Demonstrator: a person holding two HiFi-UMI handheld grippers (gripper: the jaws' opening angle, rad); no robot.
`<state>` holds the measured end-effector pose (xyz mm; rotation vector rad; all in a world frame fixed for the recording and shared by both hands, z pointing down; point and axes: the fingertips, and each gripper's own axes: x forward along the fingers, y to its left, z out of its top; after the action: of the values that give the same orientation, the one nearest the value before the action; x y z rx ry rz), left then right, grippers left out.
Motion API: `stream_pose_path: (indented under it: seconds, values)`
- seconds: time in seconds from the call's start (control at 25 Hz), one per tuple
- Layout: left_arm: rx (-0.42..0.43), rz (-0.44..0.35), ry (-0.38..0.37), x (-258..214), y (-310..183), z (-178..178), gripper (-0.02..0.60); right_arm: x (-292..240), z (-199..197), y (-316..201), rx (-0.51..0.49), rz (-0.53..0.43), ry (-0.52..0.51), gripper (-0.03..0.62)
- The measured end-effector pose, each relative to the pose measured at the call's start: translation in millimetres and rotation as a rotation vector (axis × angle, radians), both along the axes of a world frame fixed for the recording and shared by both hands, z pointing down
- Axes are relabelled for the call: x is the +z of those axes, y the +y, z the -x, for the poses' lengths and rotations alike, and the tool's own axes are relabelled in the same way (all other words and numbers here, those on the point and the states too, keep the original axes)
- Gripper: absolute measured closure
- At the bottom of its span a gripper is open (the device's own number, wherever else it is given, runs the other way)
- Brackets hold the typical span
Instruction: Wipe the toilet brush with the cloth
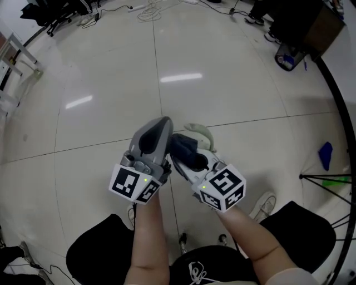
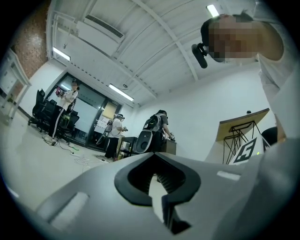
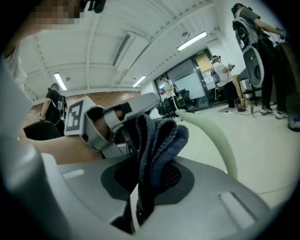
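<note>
My right gripper [image 1: 184, 149] is shut on a folded dark blue cloth [image 1: 188, 151], which sticks up between its jaws in the right gripper view [image 3: 157, 140]. Just beyond it curves the pale green handle of the toilet brush [image 1: 201, 133], also in the right gripper view [image 3: 220, 140]; its lower part is hidden behind the gripper. My left gripper [image 1: 163, 123] is held close on the left, side by side with the right one. Its jaws stand together with only a thin slit and nothing between them [image 2: 157, 190]. Both hang over the floor.
Pale tiled floor [image 1: 111, 100] lies all around. A blue object [image 1: 325, 155] and a black stand [image 1: 328, 179] are at the right, a dark box [image 1: 303, 25] at the top right, cables [image 1: 147, 8] at the top. The person's shoe [image 1: 262, 205] is below.
</note>
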<state>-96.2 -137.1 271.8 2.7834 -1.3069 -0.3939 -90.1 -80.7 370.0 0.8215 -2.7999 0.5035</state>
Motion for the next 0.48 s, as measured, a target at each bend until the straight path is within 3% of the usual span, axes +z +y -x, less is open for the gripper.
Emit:
stream_pose_path:
  seconds: [0.2,0.48]
  values:
    - [0.04,0.012,-0.08,10.5,-1.8,-23.4,0.575,8.7,-15.4,-26.7,0.094,0.06,-0.025,0.53]
    - [0.089,0.028,-0.104,20.1,-1.4,-41.2,0.575,16.3,-38.5,-40.1,0.217,0.162,-0.153,0.53]
